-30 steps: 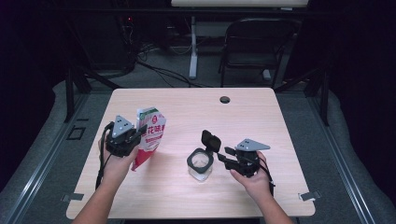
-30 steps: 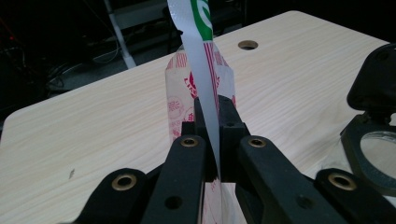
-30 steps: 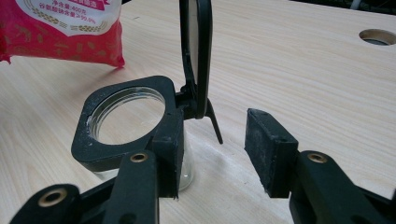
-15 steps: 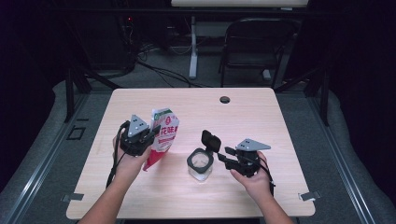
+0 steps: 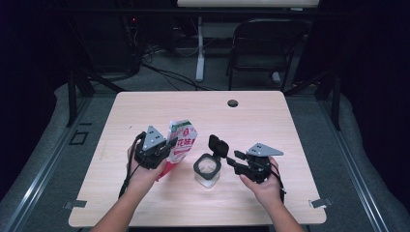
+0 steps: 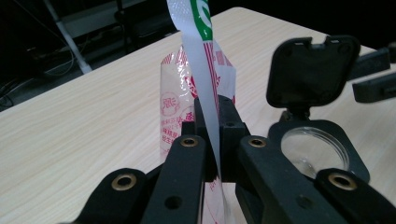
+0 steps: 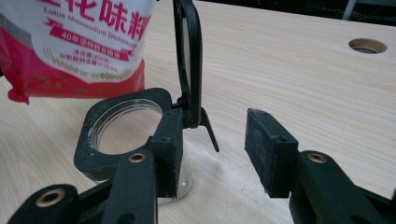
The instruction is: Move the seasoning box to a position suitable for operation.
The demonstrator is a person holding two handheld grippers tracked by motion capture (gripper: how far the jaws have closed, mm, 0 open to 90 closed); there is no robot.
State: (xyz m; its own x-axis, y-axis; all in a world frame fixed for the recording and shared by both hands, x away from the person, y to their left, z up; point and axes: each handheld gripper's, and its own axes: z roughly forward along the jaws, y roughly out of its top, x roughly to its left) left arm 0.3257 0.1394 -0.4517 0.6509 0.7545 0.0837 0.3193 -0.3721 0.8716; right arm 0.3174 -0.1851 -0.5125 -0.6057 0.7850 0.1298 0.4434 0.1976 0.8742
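High view: the red-and-white pouch (image 5: 181, 145), left of centre, stands with its long axis leaning upper right; it has shifted rightward toward the jar (image 5: 207, 169).

Left gripper view: left tongs (image 6: 208, 123) pinch the pouch's edge.

Right gripper view: right tongs (image 7: 212, 144) spread, one jaw against the jar's rim.

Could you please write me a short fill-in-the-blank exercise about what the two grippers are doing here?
1. The left gripper is shut on the edge of a red and white ____.
2. The glass jar's hinged black lid stands ____.
3. The right gripper sits beside the jar with its jaws ____.

Missing words: bag; open; open
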